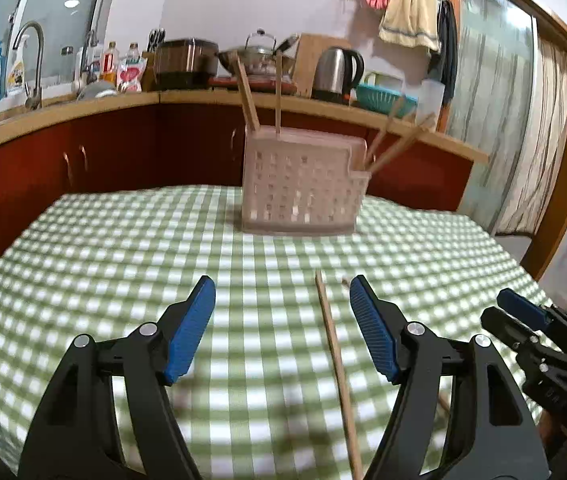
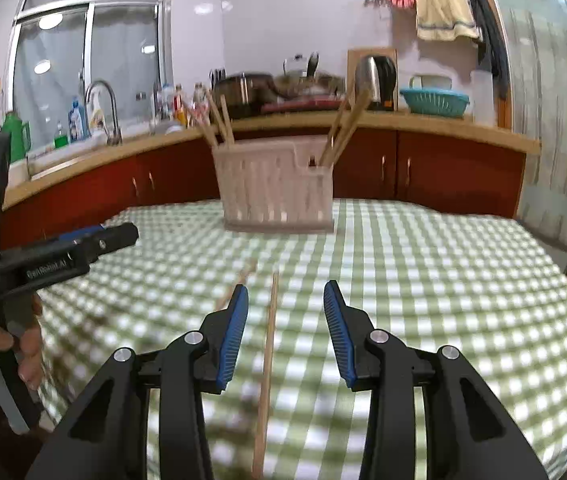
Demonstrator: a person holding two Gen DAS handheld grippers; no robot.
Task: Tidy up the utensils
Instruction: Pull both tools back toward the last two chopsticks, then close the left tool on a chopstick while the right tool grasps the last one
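A pale plastic utensil basket [image 1: 301, 184] stands on the checked table at the far side, with wooden chopsticks [image 1: 248, 94] standing in its left and right compartments. It also shows in the right wrist view [image 2: 277, 186]. A loose wooden chopstick [image 1: 337, 368] lies on the cloth between my left gripper's [image 1: 283, 298] open fingers, near the right finger. A second chopstick tip [image 1: 345, 281] shows just beyond it. My right gripper [image 2: 285, 300] is open with a chopstick [image 2: 268, 364] lying between its fingers; another chopstick [image 2: 239, 284] lies by its left finger. Each gripper shows at the edge of the other's view.
The green-and-white checked tablecloth [image 1: 123, 248] covers the table. Behind it runs a kitchen counter [image 1: 83, 108] with red cabinets, a sink tap, bottles, pots, a kettle [image 1: 337, 74] and a teal colander. A glass door is on the right.
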